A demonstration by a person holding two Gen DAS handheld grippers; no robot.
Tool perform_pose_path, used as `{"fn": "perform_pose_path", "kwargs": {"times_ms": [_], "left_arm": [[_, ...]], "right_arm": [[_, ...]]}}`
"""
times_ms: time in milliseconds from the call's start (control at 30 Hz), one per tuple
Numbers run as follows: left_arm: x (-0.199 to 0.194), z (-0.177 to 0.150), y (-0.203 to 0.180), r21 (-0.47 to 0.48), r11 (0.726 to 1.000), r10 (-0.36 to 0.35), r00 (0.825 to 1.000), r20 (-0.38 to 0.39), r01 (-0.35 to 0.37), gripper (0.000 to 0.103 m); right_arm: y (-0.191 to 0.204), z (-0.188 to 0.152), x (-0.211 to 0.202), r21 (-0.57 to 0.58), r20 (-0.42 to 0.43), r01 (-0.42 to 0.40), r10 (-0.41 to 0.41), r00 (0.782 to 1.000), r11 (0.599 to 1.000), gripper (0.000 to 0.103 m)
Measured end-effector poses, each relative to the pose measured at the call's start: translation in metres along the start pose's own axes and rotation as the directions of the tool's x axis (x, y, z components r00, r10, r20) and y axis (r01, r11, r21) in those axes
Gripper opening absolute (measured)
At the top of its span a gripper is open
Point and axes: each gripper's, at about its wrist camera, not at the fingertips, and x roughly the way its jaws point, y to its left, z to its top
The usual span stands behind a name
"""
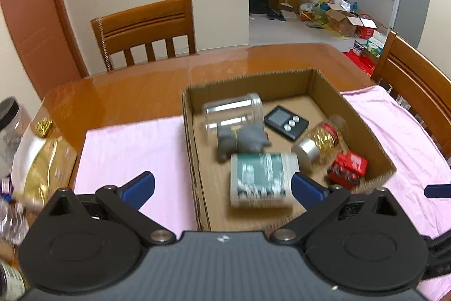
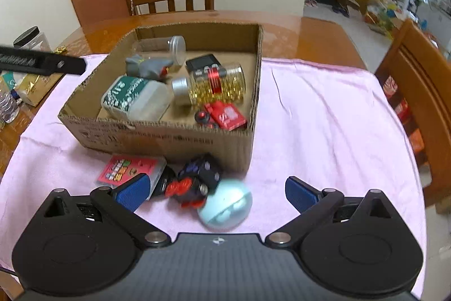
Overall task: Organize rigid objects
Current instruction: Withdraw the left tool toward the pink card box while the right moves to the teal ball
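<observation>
A cardboard box point(image 1: 194, 148) point(image 2: 157, 140) on a pink cloth holds a green-labelled can point(image 1: 260, 179) point(image 2: 135, 99), a clear jar point(image 1: 232, 113), a grey toy point(image 1: 243, 141), a black timer point(image 1: 286, 122), a jar of gold beads point(image 1: 321, 141) point(image 2: 217, 85) and a red toy point(image 1: 348, 169) point(image 2: 225, 116). My left gripper point(image 1: 222, 188) is open above the box's near-left part, the can between its fingers' line. My right gripper point(image 2: 217, 192) is open over a pale blue ball point(image 2: 225, 205), a black-and-red toy point(image 2: 197, 182) and a pink card box point(image 2: 129, 168) on the cloth before the box.
The pink cloth point(image 2: 324, 117) covers the near part of a wooden table point(image 1: 135, 95). Wooden chairs stand behind point(image 1: 146, 30) and at the right point(image 2: 417, 81). A gold packet point(image 1: 45, 168), a black-lidded jar point(image 1: 11, 120) and a plastic bottle point(image 2: 7, 103) sit at the table's left.
</observation>
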Motion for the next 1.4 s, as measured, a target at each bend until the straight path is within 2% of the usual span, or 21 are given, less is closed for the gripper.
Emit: {"fn": "perform_pose_path", "kwargs": {"times_ms": [167, 267, 433, 633, 800, 900, 1067, 1267, 1400], "left_arm": [[-0.005, -0.028, -0.010, -0.056, 0.998, -0.037, 0.999, -0.031, 0.036, 0.102], [-0.002, -0.041, -0.019, -0.069, 0.998, -0.020, 0.998, -0.055, 0.017, 0.102], [0.005, -0.059, -0.034, -0.036, 0.999, -0.026, 0.996, -0.085, 0.023, 0.102], [0.018, -0.072, -0.049, -0.034, 0.997, -0.078, 0.990, -0.115, 0.074, 0.102], [0.027, -0.074, -0.066, -0.039, 0.998, -0.045, 0.991, -0.127, 0.040, 0.102], [0.036, -0.073, -0.073, -0.074, 0.997, -0.023, 0.989, -0.147, 0.012, 0.102], [0.054, -0.070, -0.089, -0.093, 0.995, 0.026, 0.985, -0.170, -0.042, 0.102], [0.065, -0.073, -0.096, -0.129, 0.985, 0.084, 0.976, -0.200, -0.111, 0.102], [0.061, -0.080, -0.090, -0.163, 0.978, 0.094, 0.974, -0.208, -0.129, 0.102]], "right_arm": [[0.004, -0.015, 0.013, -0.038, -0.041, 0.032, -0.033, 0.999, 0.999, 0.103], [0.006, -0.024, 0.018, -0.038, -0.065, 0.029, -0.032, 0.997, 0.999, 0.103], [0.009, -0.036, 0.016, -0.021, -0.085, 0.048, -0.050, 0.995, 0.999, 0.103], [0.012, -0.057, 0.004, -0.063, -0.078, 0.094, -0.099, 0.992, 0.994, 0.103], [-0.002, -0.066, 0.013, -0.103, -0.102, 0.038, -0.048, 0.994, 0.994, 0.103], [-0.010, -0.063, 0.024, -0.134, -0.111, 0.011, -0.026, 0.993, 0.991, 0.103], [-0.023, -0.057, 0.036, -0.169, -0.121, -0.077, 0.056, 0.991, 0.983, 0.103], [-0.024, -0.052, 0.047, -0.264, -0.115, -0.133, 0.106, 0.988, 0.955, 0.103], [-0.020, -0.048, 0.052, -0.314, -0.117, -0.149, 0.117, 0.986, 0.938, 0.103]]}}
